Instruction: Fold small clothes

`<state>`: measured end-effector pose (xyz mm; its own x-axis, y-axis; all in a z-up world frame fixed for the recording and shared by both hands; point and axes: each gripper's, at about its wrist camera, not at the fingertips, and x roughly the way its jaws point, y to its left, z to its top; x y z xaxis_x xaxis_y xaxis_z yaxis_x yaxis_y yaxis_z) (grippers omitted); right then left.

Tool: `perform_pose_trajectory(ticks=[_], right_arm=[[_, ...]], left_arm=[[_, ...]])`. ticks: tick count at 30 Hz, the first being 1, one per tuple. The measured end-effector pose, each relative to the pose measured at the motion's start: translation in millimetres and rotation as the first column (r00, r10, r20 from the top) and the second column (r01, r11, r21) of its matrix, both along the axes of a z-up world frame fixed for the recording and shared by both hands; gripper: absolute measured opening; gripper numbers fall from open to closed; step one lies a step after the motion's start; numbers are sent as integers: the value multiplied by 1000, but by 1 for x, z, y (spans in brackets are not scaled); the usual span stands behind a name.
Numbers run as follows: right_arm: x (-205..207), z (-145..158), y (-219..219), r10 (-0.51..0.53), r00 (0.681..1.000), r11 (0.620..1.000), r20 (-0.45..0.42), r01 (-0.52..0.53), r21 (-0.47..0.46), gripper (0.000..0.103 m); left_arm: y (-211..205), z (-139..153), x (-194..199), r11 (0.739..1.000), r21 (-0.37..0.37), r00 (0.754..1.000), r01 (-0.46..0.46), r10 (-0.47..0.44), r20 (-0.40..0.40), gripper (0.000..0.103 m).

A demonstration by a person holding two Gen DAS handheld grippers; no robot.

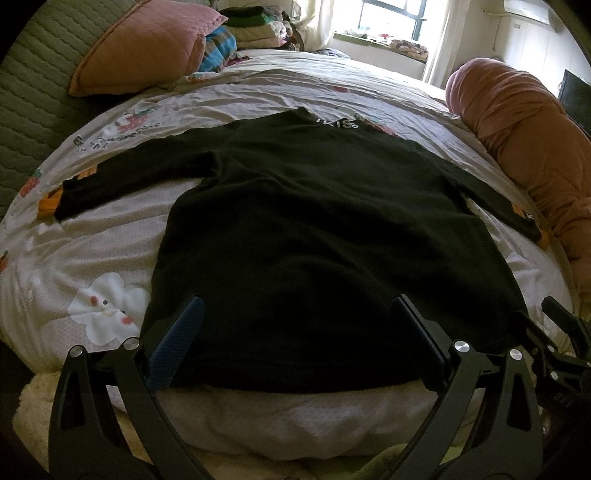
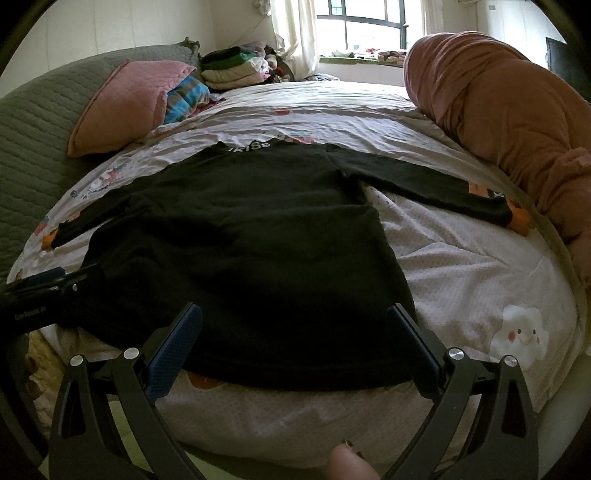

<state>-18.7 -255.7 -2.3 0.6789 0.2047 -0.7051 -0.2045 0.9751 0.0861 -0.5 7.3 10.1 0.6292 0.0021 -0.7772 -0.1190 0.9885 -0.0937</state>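
Observation:
A black long-sleeved shirt (image 1: 325, 229) lies flat on the bed, sleeves spread to both sides, collar with white letters at the far end, hem nearest me. It also shows in the right wrist view (image 2: 251, 251). My left gripper (image 1: 295, 317) is open, its blue pads standing wide apart over the hem. My right gripper (image 2: 293, 321) is open over the hem's right part. The left gripper (image 2: 48, 284) shows at the left edge of the right wrist view, and the right gripper (image 1: 554, 332) at the right edge of the left wrist view.
The white printed bedsheet (image 1: 110, 258) covers the bed. A pink pillow (image 1: 147, 44) and a pile of folded clothes (image 1: 255, 26) lie at the far left. A rolled pink-brown blanket (image 1: 524, 140) lies along the right side. A window is behind.

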Motion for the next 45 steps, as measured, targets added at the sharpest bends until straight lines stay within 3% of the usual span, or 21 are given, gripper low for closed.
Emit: perform_pose_trajectory(ticks=[16, 45], right_arm=[[30, 10, 11, 31, 999, 999, 15, -32, 26, 99], [106, 30, 7, -29, 999, 993, 34, 25, 114, 99]], left_arm=[[-4, 10, 25, 999, 32, 1000, -12, 12, -6, 95], [-5, 21, 92, 999, 39, 1000, -15, 15, -15, 95]])
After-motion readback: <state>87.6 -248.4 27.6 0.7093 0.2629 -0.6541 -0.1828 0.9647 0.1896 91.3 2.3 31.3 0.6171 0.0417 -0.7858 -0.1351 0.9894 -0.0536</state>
